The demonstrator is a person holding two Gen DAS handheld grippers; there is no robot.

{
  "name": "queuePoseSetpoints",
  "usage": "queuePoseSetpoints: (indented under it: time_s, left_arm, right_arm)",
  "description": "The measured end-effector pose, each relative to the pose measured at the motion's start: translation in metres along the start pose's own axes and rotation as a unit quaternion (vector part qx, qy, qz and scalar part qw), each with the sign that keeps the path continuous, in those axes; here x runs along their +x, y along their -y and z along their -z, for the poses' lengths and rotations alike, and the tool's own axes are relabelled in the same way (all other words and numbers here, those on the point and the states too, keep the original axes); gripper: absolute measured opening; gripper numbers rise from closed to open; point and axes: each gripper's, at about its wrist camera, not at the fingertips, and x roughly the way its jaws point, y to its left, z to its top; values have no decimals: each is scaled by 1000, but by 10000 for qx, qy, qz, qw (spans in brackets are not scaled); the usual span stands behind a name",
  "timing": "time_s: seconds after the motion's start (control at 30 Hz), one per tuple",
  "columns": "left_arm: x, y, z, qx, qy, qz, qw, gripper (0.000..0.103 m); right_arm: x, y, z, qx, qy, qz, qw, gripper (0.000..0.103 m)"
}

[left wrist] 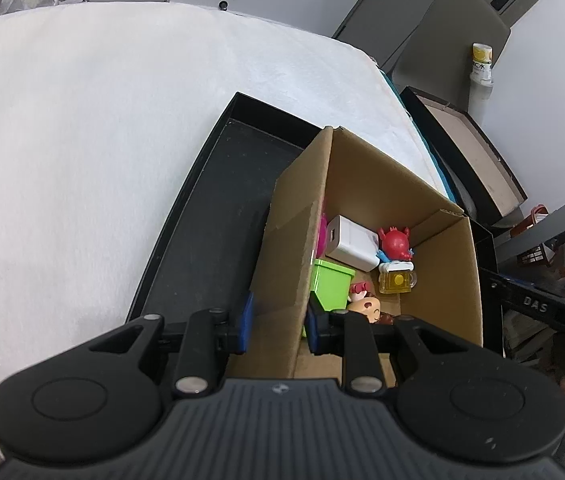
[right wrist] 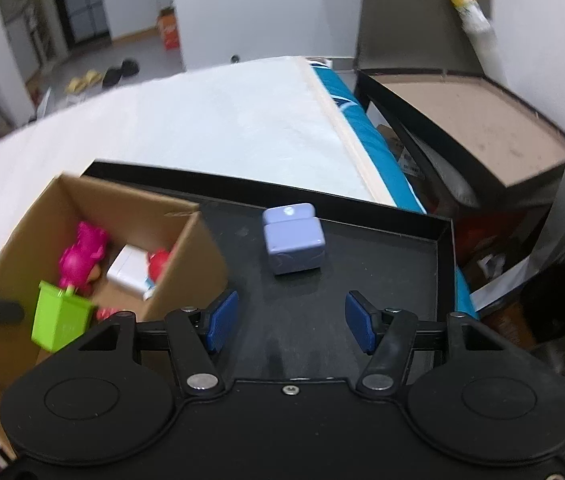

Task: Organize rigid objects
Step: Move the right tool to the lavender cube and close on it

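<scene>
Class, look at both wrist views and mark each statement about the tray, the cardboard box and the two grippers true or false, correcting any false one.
1. The left gripper is clamped on the wall of the cardboard box. True.
2. The lavender case lies inside the box. False: it sits on the black tray, outside the box.
3. The right gripper grips the case. False: its jaws stand open and empty, short of the case.
4. A green toy bin is in the box. True.
5. The box stands on the tray. True.
</scene>
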Motion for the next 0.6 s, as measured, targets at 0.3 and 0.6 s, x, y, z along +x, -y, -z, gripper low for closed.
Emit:
queuePoseSetpoints:
  time_s: [0.3, 0.6]
  left_arm:
    - [3, 3, 0, 7, -11, -88, 10000, 25]
    - [10, 5, -2, 21, -37, -207, 9998, 25]
  right_arm:
    - [25, 10, 5, 75, 174, -132, 9997, 59]
    - [49, 13, -4, 128, 359, -256, 9989, 59]
